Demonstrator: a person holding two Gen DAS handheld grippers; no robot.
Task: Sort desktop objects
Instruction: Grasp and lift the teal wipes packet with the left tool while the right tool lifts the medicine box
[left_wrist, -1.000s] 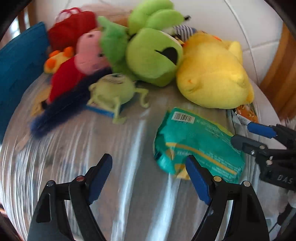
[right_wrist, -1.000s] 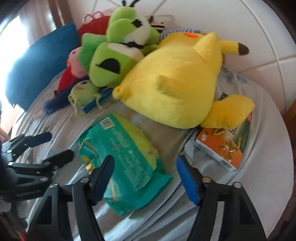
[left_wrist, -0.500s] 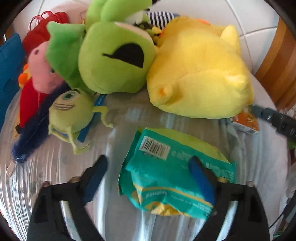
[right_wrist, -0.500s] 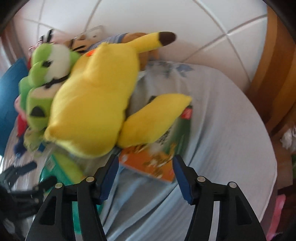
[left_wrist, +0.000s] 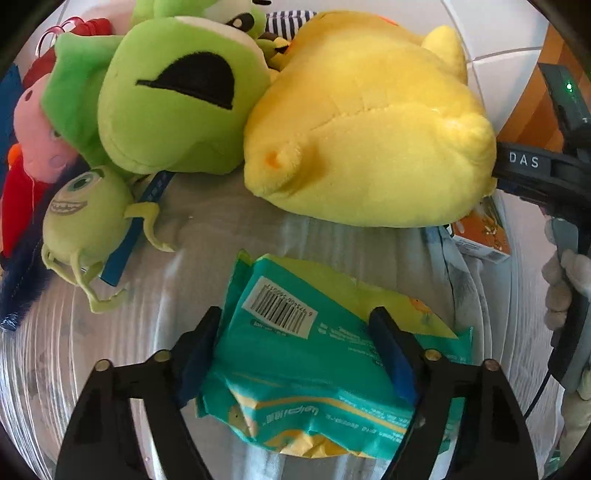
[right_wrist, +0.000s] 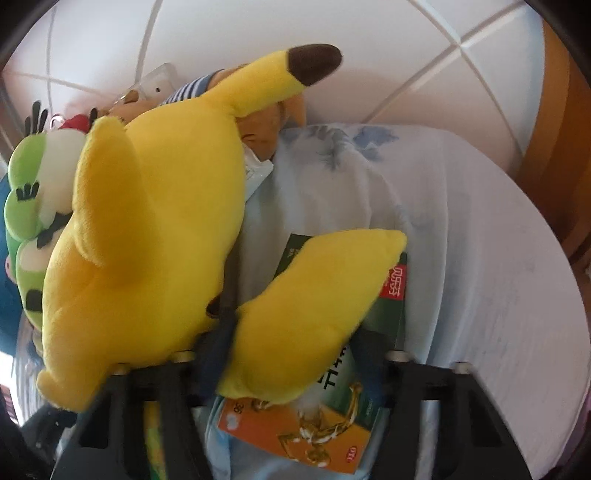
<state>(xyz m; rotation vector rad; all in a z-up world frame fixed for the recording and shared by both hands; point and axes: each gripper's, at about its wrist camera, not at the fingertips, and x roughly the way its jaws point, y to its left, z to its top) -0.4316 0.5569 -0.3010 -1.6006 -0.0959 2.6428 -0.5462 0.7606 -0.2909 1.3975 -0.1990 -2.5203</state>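
Left tool, jaws just narrowed, clasps the teal packet lying on the table. Right tool, jaws just narrowed, straddles the yellow plush foot over the orange box; grip unclear.

White tiled wall, wooden furniture alongside

In the left wrist view, a snack bag lies at lower centre on the table; 2 big plush toys fill the top, a box at right.
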